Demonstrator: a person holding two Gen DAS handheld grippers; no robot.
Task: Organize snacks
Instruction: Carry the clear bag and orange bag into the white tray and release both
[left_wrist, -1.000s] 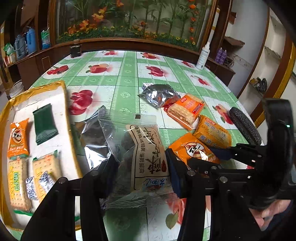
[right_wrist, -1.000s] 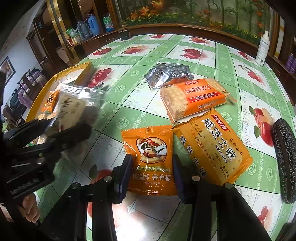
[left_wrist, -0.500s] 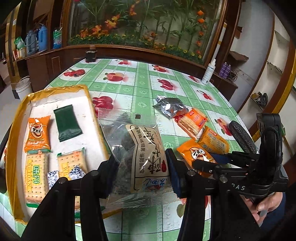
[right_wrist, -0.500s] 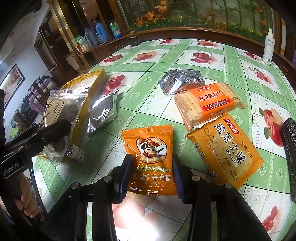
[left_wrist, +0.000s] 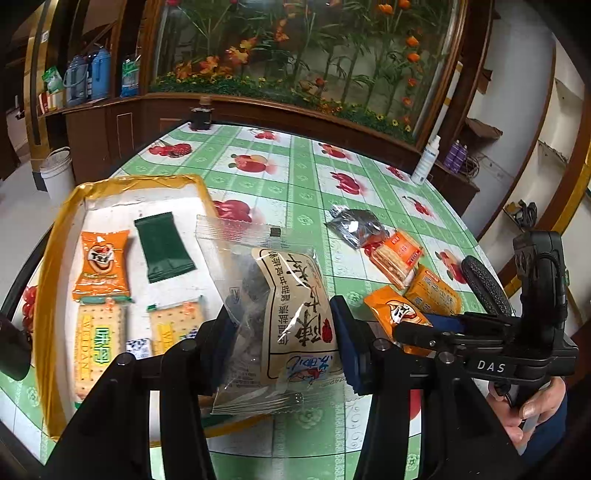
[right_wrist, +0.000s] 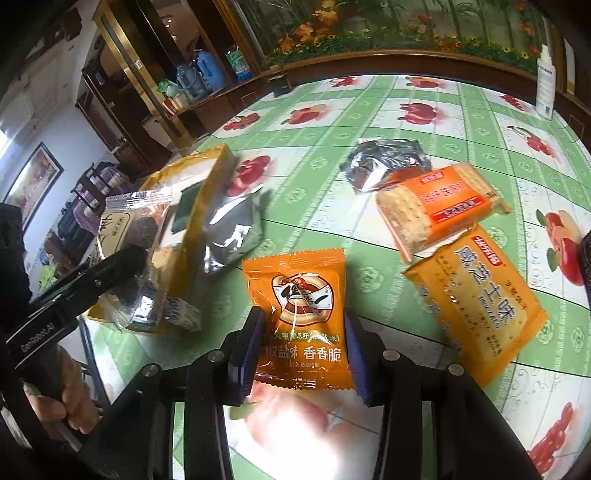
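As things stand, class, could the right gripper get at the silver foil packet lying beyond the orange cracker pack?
Probably not yet: the right gripper is shut on the orange seed packet, so its jaws are occupied. The silver foil packet itself lies uncovered on the table, beside the cracker pack.

A clear packet (left_wrist: 284, 317) of dark pieces with a cream label hangs above the tray's (left_wrist: 48, 280) right rim. An orange sachet (right_wrist: 301, 314) lies flat near the table's (right_wrist: 369, 110) front edge, beside two orange cracker packs (right_wrist: 439, 206).
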